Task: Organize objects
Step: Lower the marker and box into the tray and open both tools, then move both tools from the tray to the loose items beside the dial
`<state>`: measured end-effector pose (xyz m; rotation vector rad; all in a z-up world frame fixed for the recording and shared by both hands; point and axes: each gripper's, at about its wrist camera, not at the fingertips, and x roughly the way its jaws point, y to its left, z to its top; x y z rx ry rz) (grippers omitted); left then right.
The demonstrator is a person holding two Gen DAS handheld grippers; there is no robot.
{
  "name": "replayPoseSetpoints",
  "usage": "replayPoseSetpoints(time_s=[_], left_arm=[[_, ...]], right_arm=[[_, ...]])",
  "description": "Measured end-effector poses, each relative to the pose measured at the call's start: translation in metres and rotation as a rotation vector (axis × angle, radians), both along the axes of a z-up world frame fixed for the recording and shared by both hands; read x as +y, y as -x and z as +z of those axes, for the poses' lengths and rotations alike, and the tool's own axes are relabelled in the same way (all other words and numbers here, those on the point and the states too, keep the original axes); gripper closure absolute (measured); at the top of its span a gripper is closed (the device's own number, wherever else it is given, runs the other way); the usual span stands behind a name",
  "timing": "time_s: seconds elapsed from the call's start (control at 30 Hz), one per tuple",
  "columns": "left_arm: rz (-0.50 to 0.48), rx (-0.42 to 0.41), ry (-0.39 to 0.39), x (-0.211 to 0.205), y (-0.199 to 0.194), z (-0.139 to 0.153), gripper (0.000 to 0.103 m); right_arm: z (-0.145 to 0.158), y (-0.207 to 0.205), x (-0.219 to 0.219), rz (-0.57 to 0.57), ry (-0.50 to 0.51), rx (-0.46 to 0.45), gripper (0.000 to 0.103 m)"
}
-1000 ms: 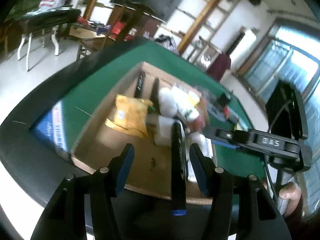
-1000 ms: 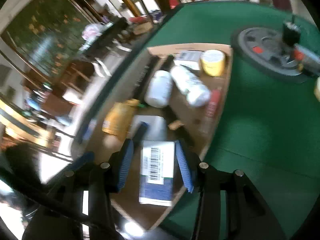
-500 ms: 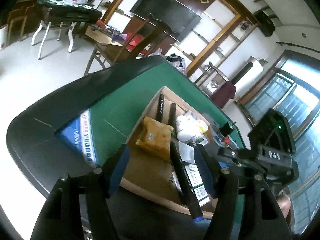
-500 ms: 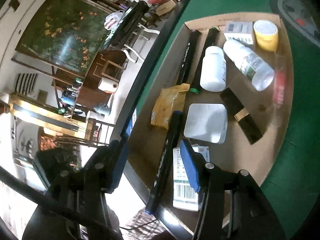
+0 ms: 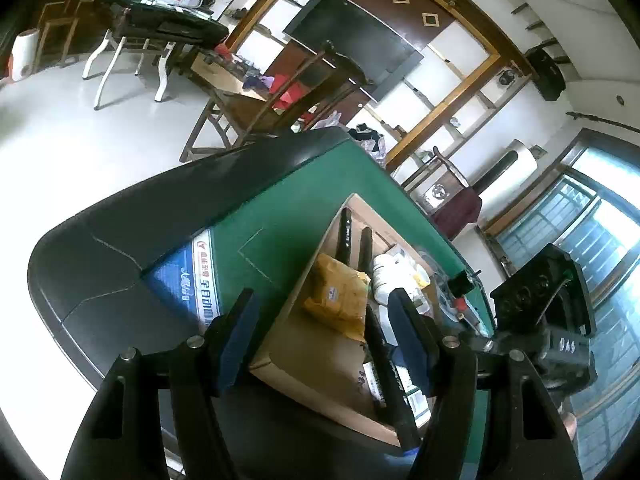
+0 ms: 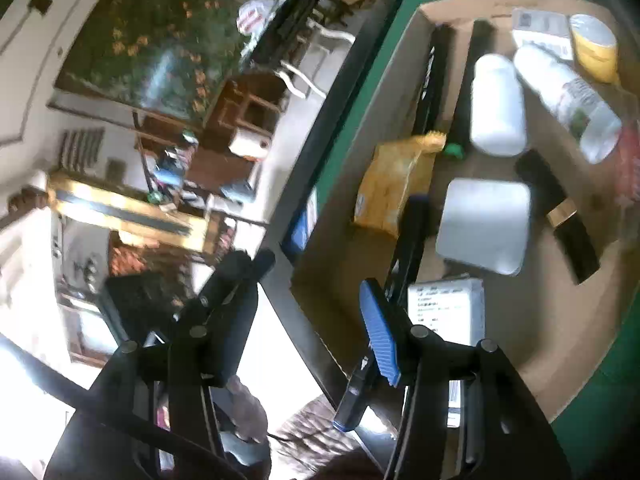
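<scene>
My left gripper (image 5: 324, 336) and right gripper (image 6: 308, 316) both spread, empty. Long black pen (image 6: 404, 252) overhangs near edge of brown cardboard tray (image 6: 560, 364); stray nudge could tip it off.

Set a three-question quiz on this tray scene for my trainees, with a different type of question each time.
1. True or false: the yellow packet lies inside the cardboard tray.
2. Which item sticks out over the tray's near edge? A) the yellow packet B) the long black marker C) the white square box
3. Fill in: the fingers of the left gripper and the right gripper are both ____.

Key: 1 true; 2 B; 3 open.
</scene>
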<state>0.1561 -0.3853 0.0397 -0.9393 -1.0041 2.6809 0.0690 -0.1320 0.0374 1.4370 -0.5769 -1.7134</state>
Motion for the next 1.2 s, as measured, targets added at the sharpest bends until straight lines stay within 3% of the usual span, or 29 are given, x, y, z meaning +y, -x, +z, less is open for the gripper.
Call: replayPoseSetpoints(time_s=[0.17, 0.23, 0.33, 0.5, 0.7, 0.9, 1.03, 1.2], left_arm=[[-0.021, -0.002, 0.019, 0.007, 0.001, 0.001, 0.042], [-0.021, 0.006, 0.019, 0.007, 0.001, 0.003, 0.042], [-0.019, 0.007, 0.024, 0.007, 0.001, 0.004, 0.042], [-0.034, 0.001, 0.041, 0.015, 0.002, 0.007, 0.042], [-0.107, 0.032, 0.222, 0.053, 0.004, 0.034, 0.041], [-0.241, 0.051, 0.290, 0.104, 0.012, 0.050, 0.037], [-0.322, 0.039, 0.314, 0.141, 0.018, 0.055, 0.037], [-0.439, 0.009, 0.374, 0.201, 0.028, 0.063, 0.037]], right_arm=[[-0.006, 0.012, 0.010, -0.069, -0.129, 0.036, 0.052], [-0.003, 0.017, 0.022, -0.114, -0.146, 0.056, 0.051], [0.008, 0.020, 0.038, -0.157, -0.091, 0.078, 0.051], [0.025, 0.019, 0.063, -0.236, -0.163, 0.161, 0.050], [0.032, 0.018, 0.103, -0.342, -0.226, 0.220, 0.050], [0.038, 0.008, 0.197, -0.521, -0.303, 0.242, 0.050], [0.033, -0.007, 0.292, -0.721, -0.355, 0.210, 0.050], [0.031, -0.010, 0.367, -0.876, -0.408, 0.187, 0.050]])
